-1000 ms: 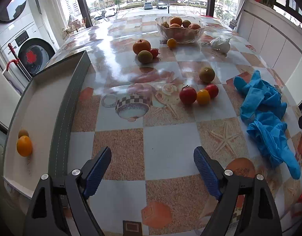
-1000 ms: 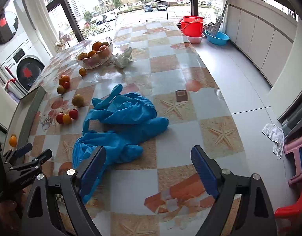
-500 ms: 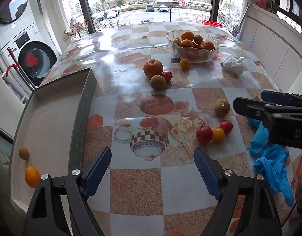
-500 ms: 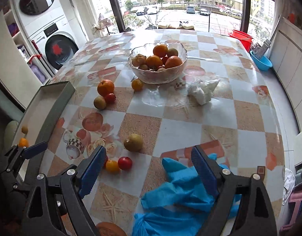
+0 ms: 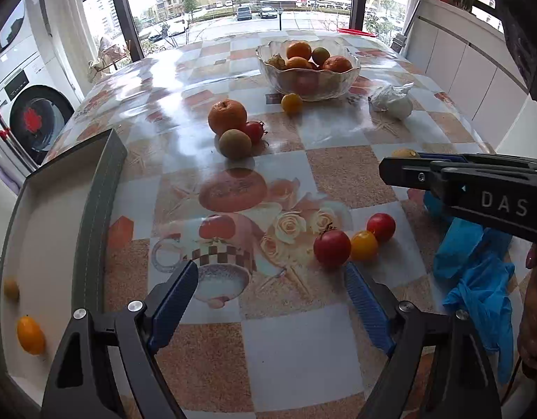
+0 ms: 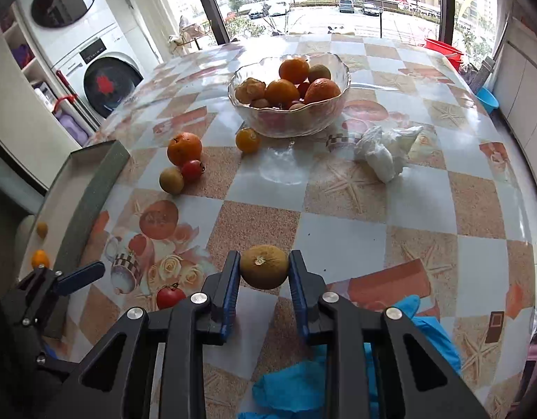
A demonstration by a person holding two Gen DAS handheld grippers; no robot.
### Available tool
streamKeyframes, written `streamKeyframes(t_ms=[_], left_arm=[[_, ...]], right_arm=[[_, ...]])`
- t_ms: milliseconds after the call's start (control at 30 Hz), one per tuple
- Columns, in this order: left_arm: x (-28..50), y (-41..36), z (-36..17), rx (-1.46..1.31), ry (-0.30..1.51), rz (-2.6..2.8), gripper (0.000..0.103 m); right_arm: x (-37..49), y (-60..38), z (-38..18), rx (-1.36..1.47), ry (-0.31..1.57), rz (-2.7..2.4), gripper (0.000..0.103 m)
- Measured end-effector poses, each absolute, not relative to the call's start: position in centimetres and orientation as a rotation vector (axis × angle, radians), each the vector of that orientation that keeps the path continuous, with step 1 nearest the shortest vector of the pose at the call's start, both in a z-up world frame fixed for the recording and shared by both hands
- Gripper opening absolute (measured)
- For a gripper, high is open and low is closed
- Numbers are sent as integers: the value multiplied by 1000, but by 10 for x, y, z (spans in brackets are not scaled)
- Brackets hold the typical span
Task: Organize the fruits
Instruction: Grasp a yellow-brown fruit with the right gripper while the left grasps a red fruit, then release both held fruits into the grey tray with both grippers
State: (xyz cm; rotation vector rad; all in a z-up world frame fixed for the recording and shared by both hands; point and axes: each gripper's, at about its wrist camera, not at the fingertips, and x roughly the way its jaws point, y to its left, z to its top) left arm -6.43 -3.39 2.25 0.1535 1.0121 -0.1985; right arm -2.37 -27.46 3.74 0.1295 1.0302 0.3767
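A checked, patterned table fills both wrist views, and a clear glass bowl heaped with oranges and other fruit stands toward its far end, by the window. Everything below is placed from that bowl. Well nearer the camera than the bowl, the right gripper has just been closing, and its blue pads now press on either side of a round brownish-yellow fruit, which sits between them at table level; whether it is lifted cannot be told. In the left wrist view this gripper enters from the right edge, with only a sliver of the fruit showing above it. The left gripper hangs over the table well nearer than the bowl, its jaws spread wide with nothing between them. Just ahead of its right finger lie a dark red tomato, a small yellow-orange fruit and a smaller red tomato, touching in a row. Just in front of the bowl lies a small orange citrus. To the bowl's left and nearer sit a large orange, a red tomato and a tan round fruit, clustered together. A crumpled white bag lies to the bowl's right. Far left of the bowl, a grey-rimmed tray holds two small orange fruits. Blue gloves lie crumpled at the near right.
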Motion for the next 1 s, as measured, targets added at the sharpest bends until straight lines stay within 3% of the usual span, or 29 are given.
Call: streamKeyframes(t_ms=[67,100,233,400,733,1000], left_arm=[[-61,-41,19,159,1013,-215,85],[-59,-44,18,160,1015,-227,78],[-59,-52,17,138,1015,-282,66],[-64,-66,18,162,1003,-338,23],[-81,-24,45,36,970,-339,23],[-99,58,82,45,892,-172,23]], right_arm=[[-29,-280,42,145,1021,384,30],[-33,-283,44,152,1018,387,31],[-41,-291,48,168,1010,387,30],[-45,-292,51,179,1008,383,30],[-58,-283,61,166,1012,403,31],[-61,-182,72,101,1015,604,30]])
